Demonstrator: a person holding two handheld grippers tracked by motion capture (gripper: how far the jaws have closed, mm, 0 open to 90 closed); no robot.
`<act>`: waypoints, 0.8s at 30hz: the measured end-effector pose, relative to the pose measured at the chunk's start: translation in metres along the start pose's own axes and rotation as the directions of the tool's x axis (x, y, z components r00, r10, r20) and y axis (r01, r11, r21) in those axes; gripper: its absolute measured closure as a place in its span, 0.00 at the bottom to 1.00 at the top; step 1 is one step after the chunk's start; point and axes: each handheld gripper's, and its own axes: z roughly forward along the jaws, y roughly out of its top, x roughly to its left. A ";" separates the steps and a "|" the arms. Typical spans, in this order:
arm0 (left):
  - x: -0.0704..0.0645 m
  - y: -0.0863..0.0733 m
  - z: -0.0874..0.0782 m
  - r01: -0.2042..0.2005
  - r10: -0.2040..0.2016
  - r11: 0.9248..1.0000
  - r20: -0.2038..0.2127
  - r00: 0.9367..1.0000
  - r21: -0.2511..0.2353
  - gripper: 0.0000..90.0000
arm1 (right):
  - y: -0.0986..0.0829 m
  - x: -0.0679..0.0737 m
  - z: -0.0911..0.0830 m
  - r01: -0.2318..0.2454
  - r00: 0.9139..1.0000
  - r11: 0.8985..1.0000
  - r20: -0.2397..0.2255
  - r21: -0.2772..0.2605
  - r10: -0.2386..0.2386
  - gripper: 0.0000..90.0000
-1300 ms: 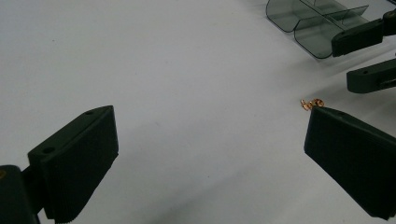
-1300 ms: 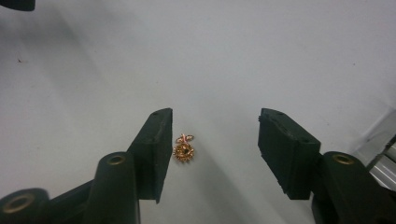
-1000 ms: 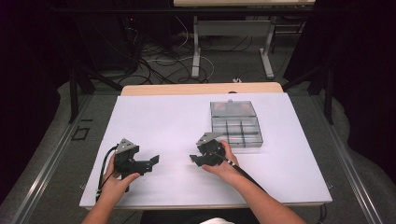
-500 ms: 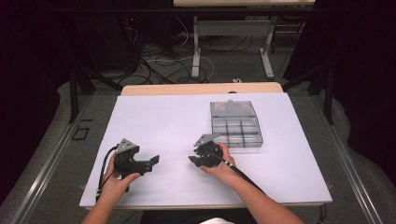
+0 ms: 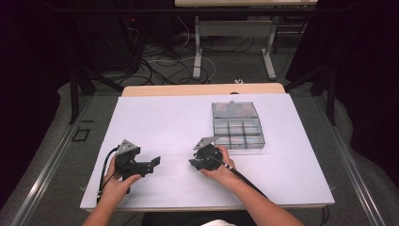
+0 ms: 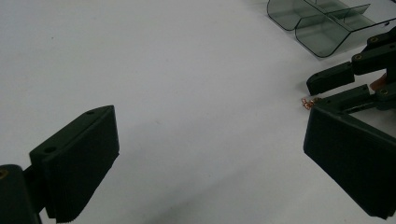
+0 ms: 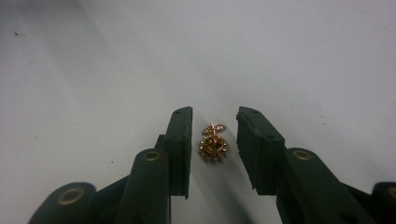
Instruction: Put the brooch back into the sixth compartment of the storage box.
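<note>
A small gold ornament with a toothed round body lies flat on the white table cover. My right gripper is low over it, open, with one jaw on each side and a narrow gap to each. The same ornament shows as a gold speck at the tips of the right gripper in the left gripper view. In the high view the right gripper sits at the table's middle front. My left gripper rests to its left, jaws wide open with nothing between them, also seen as.
A clear plastic compartment box with its lid swung back stands just beyond the right hand; its near corner shows in the left gripper view. The white table cover spreads wide on the left. Cables and table legs lie on the floor behind.
The right gripper has shifted a little left and toward the front edge, away from the box. The left gripper has stayed in place.
</note>
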 end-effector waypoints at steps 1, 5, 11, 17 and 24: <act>0.000 0.000 0.000 0.000 0.000 1.000 0.000 1.000 0.000 0.04 | 0.000 0.000 0.000 0.001 1.000 1.000 -0.001 0.001 -0.001 0.74; 0.000 0.000 0.000 0.001 -0.001 1.000 0.001 1.000 -0.002 0.04 | -0.001 0.001 0.002 0.006 1.000 1.000 0.008 -0.009 -0.006 0.76; 0.000 0.000 -0.001 0.001 -0.001 1.000 0.000 1.000 -0.001 0.04 | -0.002 0.002 0.001 0.004 1.000 1.000 0.012 0.000 -0.004 0.79; 0.000 0.000 -0.001 0.002 -0.002 1.000 -0.002 1.000 -0.002 0.04 | -0.003 0.002 0.001 0.015 1.000 1.000 0.001 -0.008 -0.015 0.84; 0.000 0.000 -0.001 0.002 -0.002 1.000 -0.001 1.000 -0.003 0.04 | -0.003 0.002 0.001 0.014 1.000 1.000 -0.002 -0.008 -0.014 0.86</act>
